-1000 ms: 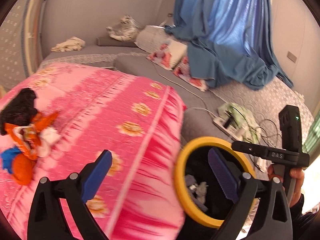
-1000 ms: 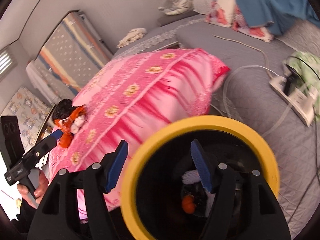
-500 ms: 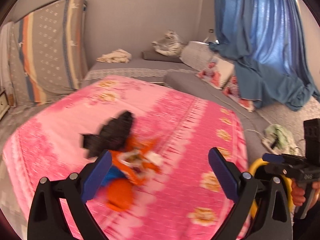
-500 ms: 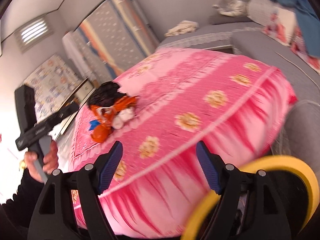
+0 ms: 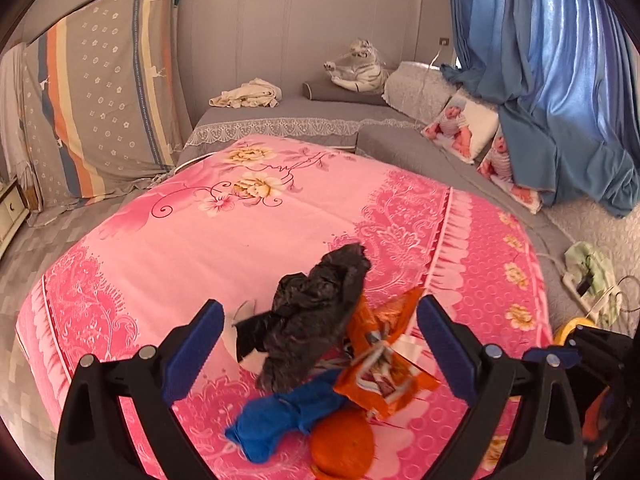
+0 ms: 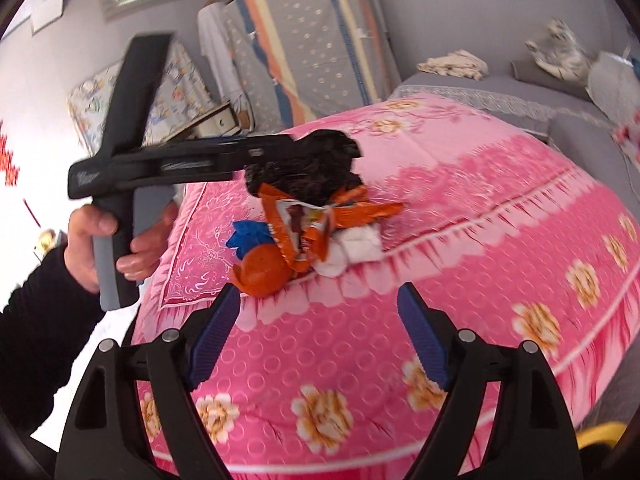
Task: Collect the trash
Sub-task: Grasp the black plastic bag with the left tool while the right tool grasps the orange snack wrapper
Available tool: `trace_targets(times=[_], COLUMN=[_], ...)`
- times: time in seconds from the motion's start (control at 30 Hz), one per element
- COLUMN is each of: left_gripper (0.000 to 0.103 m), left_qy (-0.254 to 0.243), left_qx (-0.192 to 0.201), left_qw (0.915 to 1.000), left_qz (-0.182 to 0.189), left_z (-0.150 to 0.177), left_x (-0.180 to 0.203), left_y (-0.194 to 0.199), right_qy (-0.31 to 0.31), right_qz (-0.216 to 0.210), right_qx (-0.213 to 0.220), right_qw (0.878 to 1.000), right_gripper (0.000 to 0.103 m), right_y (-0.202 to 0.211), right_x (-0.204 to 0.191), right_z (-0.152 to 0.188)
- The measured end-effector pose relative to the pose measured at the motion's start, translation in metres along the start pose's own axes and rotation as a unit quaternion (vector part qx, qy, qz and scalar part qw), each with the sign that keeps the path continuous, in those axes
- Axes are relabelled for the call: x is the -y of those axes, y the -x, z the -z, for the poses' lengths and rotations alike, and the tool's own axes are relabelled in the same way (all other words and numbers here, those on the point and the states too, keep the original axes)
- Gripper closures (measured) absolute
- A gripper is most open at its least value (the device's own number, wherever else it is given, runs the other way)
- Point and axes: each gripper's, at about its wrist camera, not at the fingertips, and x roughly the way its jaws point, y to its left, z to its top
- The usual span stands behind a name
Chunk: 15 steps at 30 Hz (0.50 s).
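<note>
On the pink quilt (image 5: 280, 220) lies a trash pile: a crumpled black bag (image 5: 316, 312), an orange snack wrapper (image 5: 384, 364), a blue wad (image 5: 280, 420), an orange peel (image 5: 342, 448) and white tissue (image 5: 240, 316). My left gripper (image 5: 320, 320) is open just above the pile, its blue fingers either side of it and not pressing. In the right wrist view the same black bag (image 6: 308, 176) and wrapper (image 6: 320, 220) lie ahead of my right gripper (image 6: 318, 300). Its jaws are opening with nothing between them. A hand (image 6: 100, 240) holds the left tool.
The yellow rim of a bin (image 5: 572, 326) shows at the lower right, and again in the right wrist view (image 6: 600, 438). A power strip with cables (image 5: 580, 284) lies on the grey bedding. Pillows (image 5: 464, 128), a blue curtain (image 5: 540, 80) and an upright mattress (image 5: 100, 100) stand around.
Both grippers have swung away from the yellow-rimmed bin and over the pink quilt to the trash pile. The right jaws have widened. The pile now lies between the left fingers.
</note>
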Motion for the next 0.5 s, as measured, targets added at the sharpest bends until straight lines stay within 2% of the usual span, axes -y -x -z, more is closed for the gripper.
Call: trace_targets(times=[0.13,0.5], left_gripper=[0.010,0.010], left_qy=[0.002,0.056], left_qx=[-0.009,-0.040], left_qw=[1.0000,0.9976], left_qz=[0.002,0.008], left_z=[-0.004,-0.011], left_x=[-0.001,-0.031], left_y=[-0.015,-0.058], right_qy=[0.010,0.065], right_qz=[-0.008,0.030], right_qx=[-0.009,0.010], right_qw=[1.000,0.997], right_gripper=[0.026,0.023], right_y=[-0.017,-0.057], right_x=[-0.009,-0.032], right_z=[-0.004,-0.020])
